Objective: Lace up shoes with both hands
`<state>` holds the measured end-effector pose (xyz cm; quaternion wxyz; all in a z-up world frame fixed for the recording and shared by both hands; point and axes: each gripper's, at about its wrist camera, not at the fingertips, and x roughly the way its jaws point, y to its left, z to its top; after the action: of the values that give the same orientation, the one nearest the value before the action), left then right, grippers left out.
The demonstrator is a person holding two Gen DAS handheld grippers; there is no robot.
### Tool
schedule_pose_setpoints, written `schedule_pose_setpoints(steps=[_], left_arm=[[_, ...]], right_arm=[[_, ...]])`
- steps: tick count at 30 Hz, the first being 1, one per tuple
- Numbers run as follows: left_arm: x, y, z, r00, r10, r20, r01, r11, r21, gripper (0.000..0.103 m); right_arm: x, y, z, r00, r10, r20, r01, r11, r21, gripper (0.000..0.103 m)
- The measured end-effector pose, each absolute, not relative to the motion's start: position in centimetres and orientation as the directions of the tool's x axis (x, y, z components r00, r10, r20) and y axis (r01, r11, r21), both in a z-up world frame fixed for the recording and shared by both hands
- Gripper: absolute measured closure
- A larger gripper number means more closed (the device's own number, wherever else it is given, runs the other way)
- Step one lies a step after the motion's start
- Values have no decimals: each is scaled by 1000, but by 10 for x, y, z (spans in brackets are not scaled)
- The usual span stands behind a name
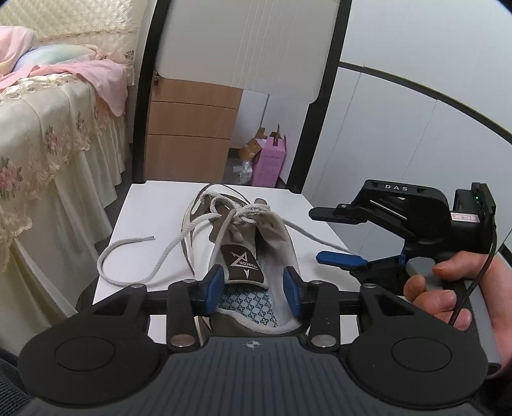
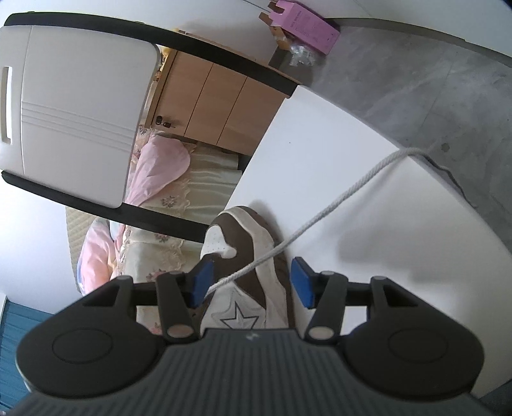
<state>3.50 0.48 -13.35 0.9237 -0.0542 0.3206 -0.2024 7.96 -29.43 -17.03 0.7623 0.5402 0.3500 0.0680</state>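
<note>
The left gripper points forward and a bit down. Its two blue pads stand apart with a gap between them. The right gripper lies turned on its side, one finger above the other, wide apart. A hand holds its handle.

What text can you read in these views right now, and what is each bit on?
"VEARCON": brown tongue label of the shoe, printed sideways.
"DAS": top of the right tool.
Print on the pink box: too small to read.
Star on the shoe's side: emblem only, no words.
</note>
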Motion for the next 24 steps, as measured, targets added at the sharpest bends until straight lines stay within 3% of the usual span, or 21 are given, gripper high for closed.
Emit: schedule_pose_setpoints(steps=[3, 6, 9, 19, 21, 24], left_arm=[[35, 9, -132, 724, -416, -550, 331, 909, -252, 57], [33, 11, -127, 756, -408, -511, 325, 913, -248, 45], [35, 12, -126, 779, -391, -491, 315, 920, -234, 45], [64, 7, -153, 750, -280, -599, 219, 960, -175, 45], [63, 6, -152, 758, -270, -594, 222, 963, -156, 45], [62, 5, -152, 761, -267, -591, 224, 963, -147, 45]], right_arm=[[78, -294, -171, 752, 472, -460, 278, 405, 871, 47], [79, -292, -172, 754, 464, -465, 284, 409, 867, 47], [79, -293, -173, 759, 451, -471, 293, 410, 864, 47], [89, -298, -184, 796, 396, -458, 310, 383, 870, 47], [90, -300, -186, 807, 378, -454, 314, 376, 872, 51], [91, -300, -187, 811, 368, -455, 315, 382, 869, 72]])
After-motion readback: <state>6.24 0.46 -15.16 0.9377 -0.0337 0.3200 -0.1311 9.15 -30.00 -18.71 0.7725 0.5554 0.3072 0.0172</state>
